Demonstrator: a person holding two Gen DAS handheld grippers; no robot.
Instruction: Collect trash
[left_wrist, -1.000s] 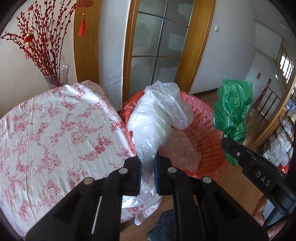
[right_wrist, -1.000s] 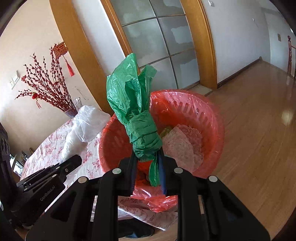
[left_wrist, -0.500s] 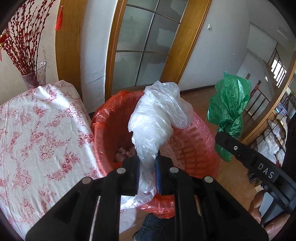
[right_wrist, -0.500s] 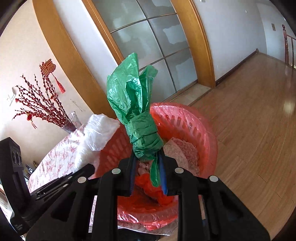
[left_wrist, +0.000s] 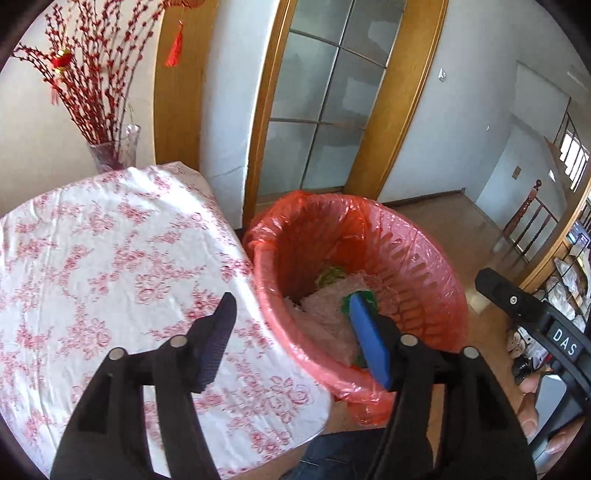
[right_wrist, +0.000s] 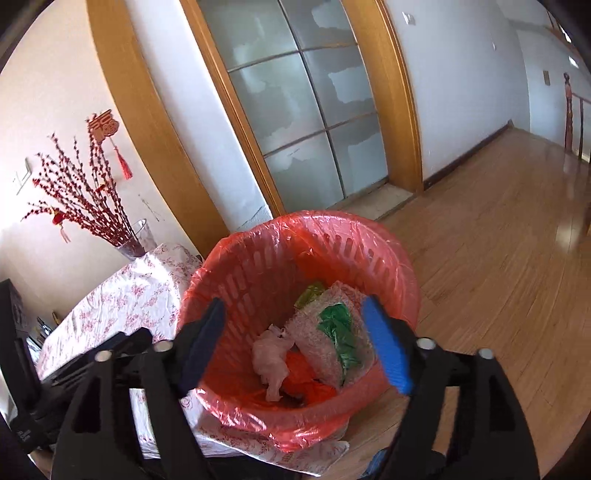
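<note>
A red slatted bin lined with a red plastic bag (left_wrist: 424, 258) (right_wrist: 369, 251) stands on the wood floor beside the table. Inside lie a green plastic bag (right_wrist: 338, 332), a whitish crumpled plastic bag (right_wrist: 271, 356), a pale bubble-wrap sheet (right_wrist: 317, 339) and red plastic. In the left wrist view only a bit of green (left_wrist: 364, 295) shows behind the blue pad. My left gripper (left_wrist: 291, 306) is open and empty, over the table edge and bin rim. My right gripper (right_wrist: 293, 310) is open and empty above the bin.
A table with a white and red floral cloth (left_wrist: 92, 258) (right_wrist: 122, 295) is left of the bin. A glass vase of red branches (left_wrist: 110, 151) stands at its back. A glass door with a wooden frame (left_wrist: 325, 110) is behind. Wood floor (right_wrist: 498, 240) spreads right.
Both grippers have opened. The white bag has left the left gripper and the green bag the right one; both now lie in the bin.
</note>
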